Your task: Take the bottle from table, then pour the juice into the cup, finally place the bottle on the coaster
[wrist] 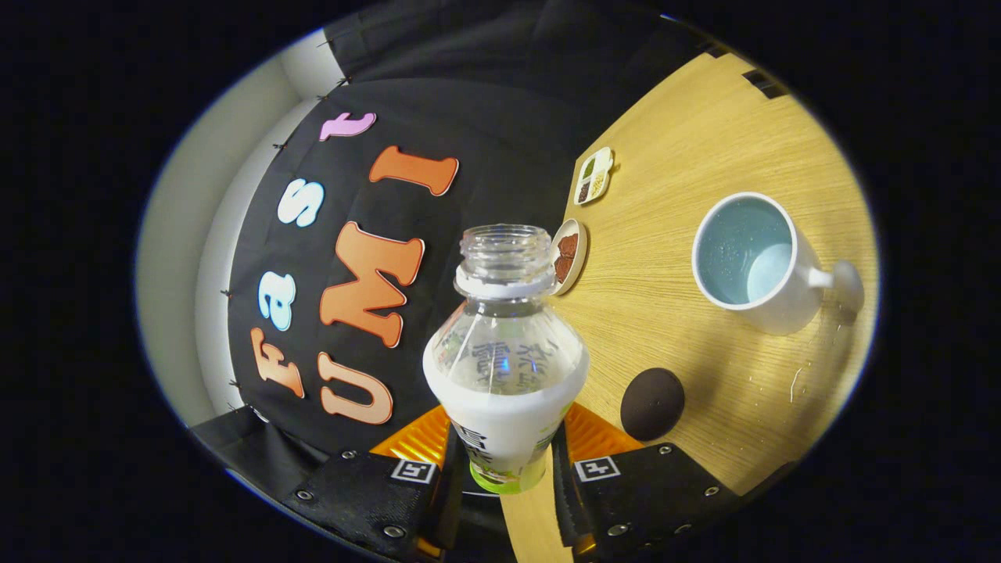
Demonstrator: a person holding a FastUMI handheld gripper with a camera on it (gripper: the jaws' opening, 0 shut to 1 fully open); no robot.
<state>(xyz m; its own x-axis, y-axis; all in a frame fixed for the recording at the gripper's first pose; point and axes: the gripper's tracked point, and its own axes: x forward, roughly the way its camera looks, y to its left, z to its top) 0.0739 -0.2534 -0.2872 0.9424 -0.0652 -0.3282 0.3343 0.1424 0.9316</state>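
A clear plastic bottle [504, 352] with a white label and no cap sits between my fingers, and my gripper [504, 461] is shut on its lower body. The whole view is rolled, so the bottle is tipped relative to the wooden table [672, 180]. A white cup [755, 262] with a pale blue inside and a handle stands on the table beyond the fingers, off to the bottle's right side. A dark round coaster [652, 403] lies on the wood between the cup and my fingers.
Two small dishes rest near the table's far edge by the black cloth wall: a round one with brown contents [568, 255] just behind the bottle's neck, and a divided one [593, 176] farther off. Small droplets speckle the wood near the cup.
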